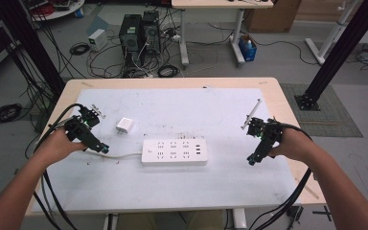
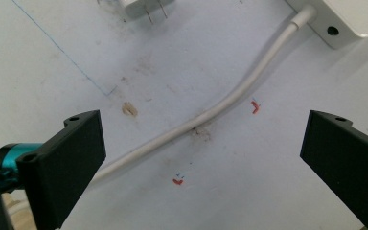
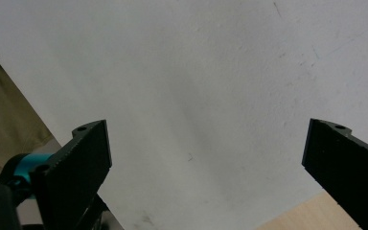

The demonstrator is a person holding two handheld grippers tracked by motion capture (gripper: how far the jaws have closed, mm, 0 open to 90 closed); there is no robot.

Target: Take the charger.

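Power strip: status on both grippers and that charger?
Left gripper open, over the strip's cable. Right gripper open, empty, over bare mat. Power strip mid-table, charger loose beside it, unplugged. Nothing in the way.

Bright, even overhead light, soft faint shadows on the white surface (image 1: 172,191), mild glare there, slight softness in all 3 views, edges gently bowed from above.

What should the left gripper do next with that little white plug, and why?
Probably move the left gripper toward the white plug. Its jaws stand open and empty above the power strip's cord, and the plug lies loose just beyond it, beside the power strip.
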